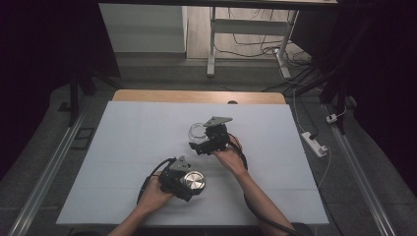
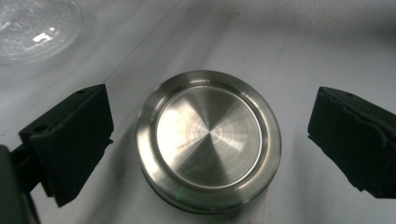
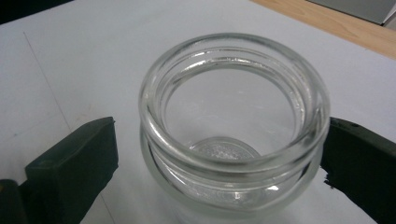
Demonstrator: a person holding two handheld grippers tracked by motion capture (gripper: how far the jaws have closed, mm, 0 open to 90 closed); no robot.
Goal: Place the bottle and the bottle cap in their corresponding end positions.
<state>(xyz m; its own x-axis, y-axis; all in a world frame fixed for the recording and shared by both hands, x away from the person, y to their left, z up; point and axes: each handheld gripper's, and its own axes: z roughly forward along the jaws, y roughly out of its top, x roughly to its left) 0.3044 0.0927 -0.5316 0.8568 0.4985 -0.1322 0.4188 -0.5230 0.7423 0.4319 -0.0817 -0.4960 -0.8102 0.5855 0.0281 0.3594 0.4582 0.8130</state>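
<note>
From above, the left gripper [image 1: 189, 183] hangs over a steel lid [image 1: 192, 180] near the table's [image 1: 123, 147] front edge, while the right gripper [image 1: 206, 140] stands at a glass jar [image 1: 198, 132] farther back and to the right. In the left gripper view, the lid [image 2: 208, 138] lies flat between wide, untouching jaws. In the right gripper view, the open jar [image 3: 233, 116] stands upright between spread jaws, the right-hand one at its wall.

No legible text (anywhere)
</note>
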